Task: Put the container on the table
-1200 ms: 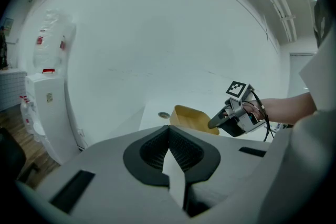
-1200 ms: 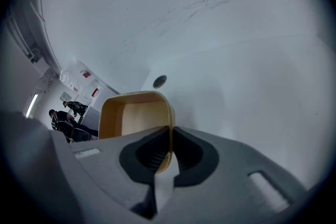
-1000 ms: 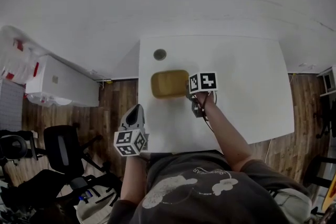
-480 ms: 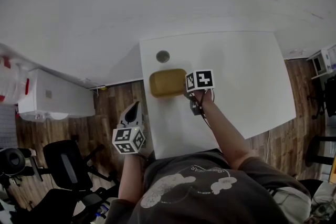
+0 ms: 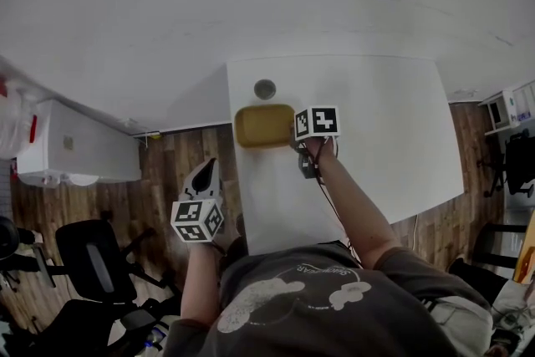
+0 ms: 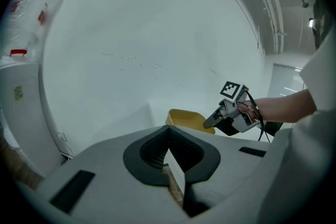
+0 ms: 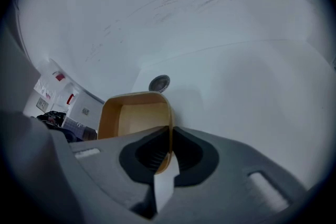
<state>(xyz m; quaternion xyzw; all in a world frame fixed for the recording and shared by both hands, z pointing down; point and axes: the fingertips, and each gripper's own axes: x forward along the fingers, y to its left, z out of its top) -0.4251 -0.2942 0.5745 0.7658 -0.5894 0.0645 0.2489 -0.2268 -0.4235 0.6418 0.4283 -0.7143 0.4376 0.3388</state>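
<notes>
The right hand-held gripper (image 5: 295, 140) (image 7: 169, 140) is clenched on the right-hand rim of the yellow container (image 5: 262, 125) (image 7: 135, 119). The container is open side up at the worktop's (image 5: 380, 138) far left edge, long axis running across, left to right, just beside a round grey disc (image 5: 265, 89). Whether its base touches is unclear. The left hand-held gripper (image 5: 206, 172) (image 6: 168, 148) hangs over the wooden floor (image 5: 188, 155), jaws together, empty.

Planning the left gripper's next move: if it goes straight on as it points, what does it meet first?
Probably the wall, passing just left of the table and yellow container; depth is unclear.
</notes>
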